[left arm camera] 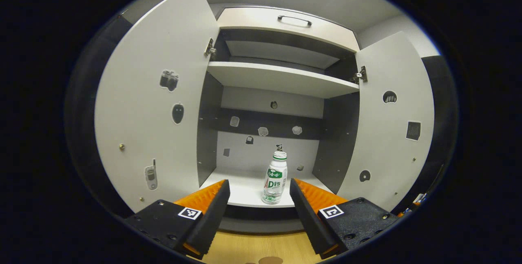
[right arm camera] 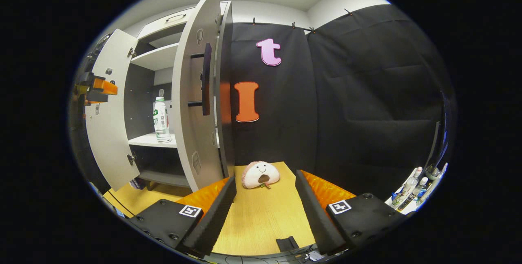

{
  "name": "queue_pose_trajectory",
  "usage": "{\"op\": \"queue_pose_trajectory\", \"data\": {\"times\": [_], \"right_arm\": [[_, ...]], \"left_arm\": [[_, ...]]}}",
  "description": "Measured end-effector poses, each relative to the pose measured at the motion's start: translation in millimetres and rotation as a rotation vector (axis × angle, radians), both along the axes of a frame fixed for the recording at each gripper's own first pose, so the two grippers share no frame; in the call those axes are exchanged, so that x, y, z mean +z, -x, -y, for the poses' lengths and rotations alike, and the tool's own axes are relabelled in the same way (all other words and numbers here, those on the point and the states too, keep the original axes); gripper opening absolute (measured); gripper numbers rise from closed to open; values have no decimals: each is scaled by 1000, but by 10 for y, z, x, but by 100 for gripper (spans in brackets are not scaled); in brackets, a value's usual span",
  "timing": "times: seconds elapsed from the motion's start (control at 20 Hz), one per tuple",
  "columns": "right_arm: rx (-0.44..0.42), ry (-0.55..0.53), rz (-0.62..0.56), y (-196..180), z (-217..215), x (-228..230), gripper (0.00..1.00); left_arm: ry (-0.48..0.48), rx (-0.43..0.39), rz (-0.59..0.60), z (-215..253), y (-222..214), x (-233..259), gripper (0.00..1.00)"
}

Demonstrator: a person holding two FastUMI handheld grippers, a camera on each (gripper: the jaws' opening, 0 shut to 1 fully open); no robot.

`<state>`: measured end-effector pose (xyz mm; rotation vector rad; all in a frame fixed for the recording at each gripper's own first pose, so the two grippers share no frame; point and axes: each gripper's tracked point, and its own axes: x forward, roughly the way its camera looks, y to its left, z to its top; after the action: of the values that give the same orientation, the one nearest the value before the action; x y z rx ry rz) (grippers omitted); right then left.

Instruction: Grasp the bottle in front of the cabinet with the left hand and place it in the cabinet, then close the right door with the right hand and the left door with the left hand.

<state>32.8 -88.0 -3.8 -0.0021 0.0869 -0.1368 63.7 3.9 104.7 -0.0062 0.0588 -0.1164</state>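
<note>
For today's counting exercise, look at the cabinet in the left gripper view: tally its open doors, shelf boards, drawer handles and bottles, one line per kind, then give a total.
Open doors: 2, the left door and the right door
Shelf boards: 2, the upper shelf and the lower shelf
Drawer handles: 1, the handle
Bottles: 1, the bottle upright on the lower shelf
Total: 6

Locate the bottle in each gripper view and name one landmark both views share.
Left gripper view: the bottle stands upright at lower centre, on the cabinet's bottom shelf near its front edge, framed between the open fingers.
Right gripper view: the bottle stands at left of centre, seen between the two open doors.
Shared landmark: the upper shelf above it.
</note>
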Motion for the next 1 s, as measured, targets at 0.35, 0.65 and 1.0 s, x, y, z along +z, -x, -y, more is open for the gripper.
{"op": "queue_pose_trajectory", "data": {"times": [0.35,0.65,1.0], "right_arm": [[43,13,-9,-257,35,-4,97],[77,7,-37,-639,-62,-132,97],[108,20,-54,-1105,-222,-226,97]], "left_arm": [[15,89,37,-289,290,81,90],[1,156,47,-504,407,84,90],[3,218,48,-713,617,79,90]]}}
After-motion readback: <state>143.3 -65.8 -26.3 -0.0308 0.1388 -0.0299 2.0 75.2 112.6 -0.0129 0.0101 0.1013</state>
